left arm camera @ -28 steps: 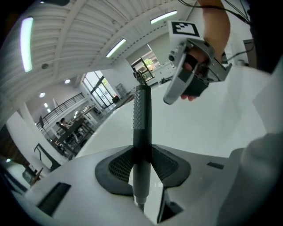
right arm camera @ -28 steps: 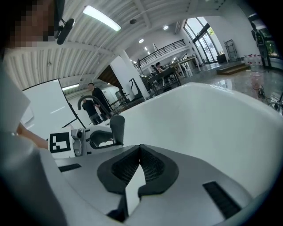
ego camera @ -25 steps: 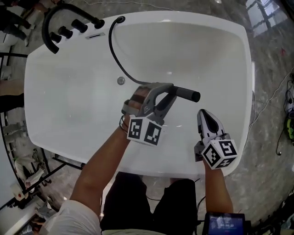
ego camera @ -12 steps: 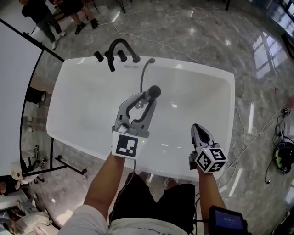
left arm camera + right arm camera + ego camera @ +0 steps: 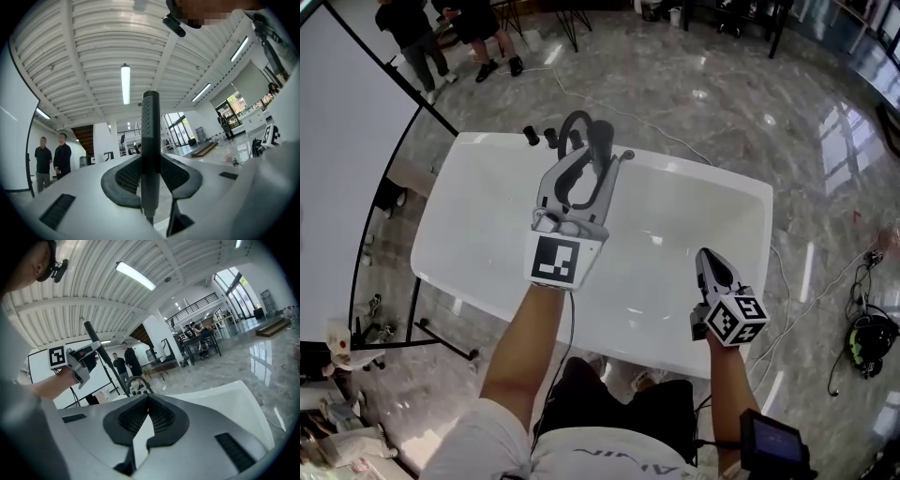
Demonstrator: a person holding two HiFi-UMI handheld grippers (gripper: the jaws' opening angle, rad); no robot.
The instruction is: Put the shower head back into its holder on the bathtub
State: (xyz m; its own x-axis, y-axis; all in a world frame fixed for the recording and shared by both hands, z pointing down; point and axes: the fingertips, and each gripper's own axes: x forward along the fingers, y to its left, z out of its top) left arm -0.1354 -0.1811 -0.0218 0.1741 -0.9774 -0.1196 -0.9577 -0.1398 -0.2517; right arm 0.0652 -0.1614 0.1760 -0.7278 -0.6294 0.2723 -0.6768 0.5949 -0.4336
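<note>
My left gripper [image 5: 592, 167] is shut on the dark rod-shaped shower head [image 5: 601, 141], held high over the white bathtub [image 5: 487, 220]. From the head view the shower head overlaps the black faucet [image 5: 573, 125] at the tub's far rim. In the left gripper view the shower head [image 5: 150, 136] stands upright, pinched between the pads of the left gripper [image 5: 151, 187]. The holder and hose are hidden behind that gripper. My right gripper [image 5: 707, 256] hovers over the tub's near right side. Its jaws are shut on nothing in the right gripper view [image 5: 148, 401], where the faucet [image 5: 137, 383] also shows.
Black knobs [image 5: 531, 137] sit beside the faucet. People [image 5: 412, 37] stand beyond the tub on the marble floor. A white screen [image 5: 337, 169] and a black stand [image 5: 412, 323] are at the left. Cables and a headset [image 5: 865, 330] lie at the right.
Both grippers have risen well above the tub, which now looks smaller. The left one lifted the shower head out of the basin and turned it from lying sideways to pointing at the faucet end.
</note>
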